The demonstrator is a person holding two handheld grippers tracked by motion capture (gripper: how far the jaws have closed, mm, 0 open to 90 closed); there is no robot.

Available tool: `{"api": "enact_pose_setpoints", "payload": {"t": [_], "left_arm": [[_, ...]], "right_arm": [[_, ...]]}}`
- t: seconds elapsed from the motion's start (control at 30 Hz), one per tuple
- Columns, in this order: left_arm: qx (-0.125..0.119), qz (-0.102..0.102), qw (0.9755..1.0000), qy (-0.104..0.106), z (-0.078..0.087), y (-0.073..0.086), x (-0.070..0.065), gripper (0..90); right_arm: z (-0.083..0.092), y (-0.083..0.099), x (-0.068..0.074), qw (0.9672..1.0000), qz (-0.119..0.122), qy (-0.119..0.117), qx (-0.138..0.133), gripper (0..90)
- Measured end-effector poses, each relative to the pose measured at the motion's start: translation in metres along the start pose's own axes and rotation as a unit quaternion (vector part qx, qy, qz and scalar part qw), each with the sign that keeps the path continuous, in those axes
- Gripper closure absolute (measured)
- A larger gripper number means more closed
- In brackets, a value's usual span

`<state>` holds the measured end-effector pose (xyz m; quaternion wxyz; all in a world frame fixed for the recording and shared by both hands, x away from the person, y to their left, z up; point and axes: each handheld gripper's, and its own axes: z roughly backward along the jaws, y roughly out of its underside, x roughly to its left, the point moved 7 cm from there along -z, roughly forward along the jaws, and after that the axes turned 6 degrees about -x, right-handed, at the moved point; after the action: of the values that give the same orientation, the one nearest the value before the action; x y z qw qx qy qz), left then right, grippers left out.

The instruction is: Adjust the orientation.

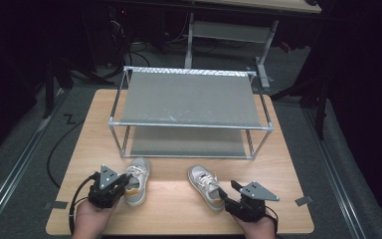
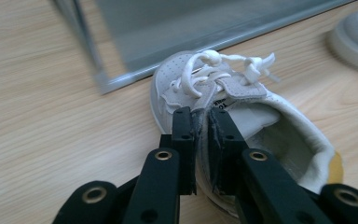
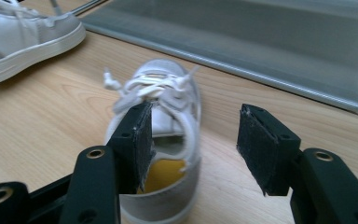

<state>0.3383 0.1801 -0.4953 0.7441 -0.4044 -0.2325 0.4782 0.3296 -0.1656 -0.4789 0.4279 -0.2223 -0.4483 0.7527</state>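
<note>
Two hands enter from the near edge of a wooden table (image 1: 84, 149), each holding a black two-jaw gripper. At the left, the left gripper (image 1: 124, 182) has its jaws pinched together on the side wall of a small white sneaker (image 1: 137, 181); the left gripper view shows the pads clamping the padded collar beside the tongue. At the right, the right gripper (image 1: 222, 195) sits at the heel of the second white sneaker (image 1: 204, 185), jaws apart and not yet pressing, one pad inside the opening above the yellow insole, the other outside the heel wall. Both shoes lie on the table, toes pointing toward a two-tier metal shoe rack (image 1: 189, 97) just behind them. These sneakers look light and soft-walled, so the collar will likely fold under a pinch; the stiffer heel rim seems the surest place to grip.
</note>
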Motion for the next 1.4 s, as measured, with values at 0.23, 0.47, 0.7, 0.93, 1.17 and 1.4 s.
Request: {"api": "enact_pose_setpoints", "payload": {"t": [0.23,0.47,0.7,0.93,1.17,1.4], "left_arm": [[-0.01,-0.056,0.9978,0.033,-0.013,-0.014,-0.07,83.1],[-0.012,-0.082,0.9963,0.024,-0.03,-0.017,-0.109,82.9],[-0.027,-0.066,0.9965,0.043,-0.038,-0.018,-0.128,79.5],[-0.08,-0.035,0.993,0.079,-0.015,-0.025,-0.109,58.4],[0.003,-0.031,0.9987,0.042,-0.053,0.001,-0.08,73.8],[0.034,-0.043,0.9966,0.062,-0.065,0.011,-0.098,80.5]], "right_arm": [[0.003,0.003,-0.02,0.9994,-0.018,0.029,0.006,47.6],[0.005,0.008,-0.034,0.9987,-0.033,0.037,0.011,49.9],[0.0,0.012,-0.03,0.9988,-0.032,0.027,0.024,50.1],[-0.009,0.02,-0.026,0.9979,-0.028,0.024,0.052,54.4],[-0.025,0.032,-0.025,0.9958,-0.032,0.021,0.084,63.8],[-0.029,0.033,-0.012,0.996,-0.03,0.0,0.084,64.8]]}}
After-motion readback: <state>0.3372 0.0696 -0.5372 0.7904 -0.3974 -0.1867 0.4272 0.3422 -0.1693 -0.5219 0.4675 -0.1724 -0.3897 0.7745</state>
